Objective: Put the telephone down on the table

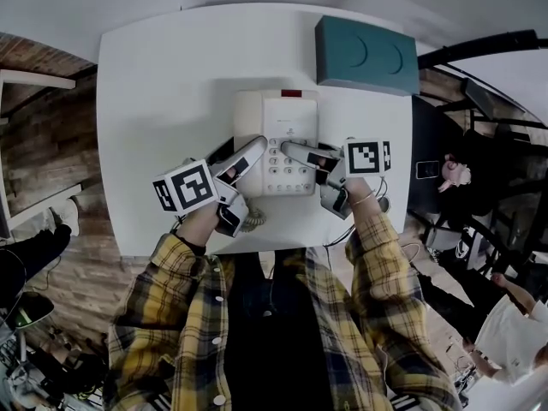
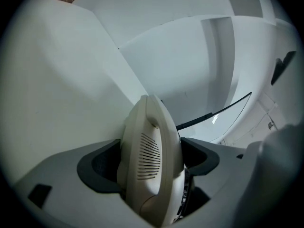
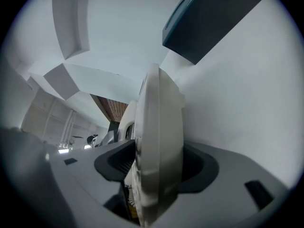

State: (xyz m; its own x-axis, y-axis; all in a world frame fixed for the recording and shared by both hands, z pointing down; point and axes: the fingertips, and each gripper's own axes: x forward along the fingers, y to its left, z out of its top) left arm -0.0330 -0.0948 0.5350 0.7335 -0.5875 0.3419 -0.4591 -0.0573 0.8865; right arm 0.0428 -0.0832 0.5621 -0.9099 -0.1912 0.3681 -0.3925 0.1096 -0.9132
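A cream telephone (image 1: pixel 289 122) with a keypad is over the middle of the white table (image 1: pixel 154 84). My left gripper (image 1: pixel 248 151) comes in from the lower left and is shut on the telephone's handset (image 2: pixel 149 151), whose slotted earpiece fills the gap between the dark pads. My right gripper (image 1: pixel 295 152) comes in from the lower right and is shut on the telephone's body (image 3: pixel 159 127), seen edge-on between its pads. Whether the telephone rests on the table or hangs just above it I cannot tell.
A teal box (image 1: pixel 364 54) lies at the table's far right corner, close behind the telephone. A coiled cord (image 1: pixel 253 221) hangs near the table's front edge. People sit on the floor to the right (image 1: pixel 454 174). Wooden flooring surrounds the table.
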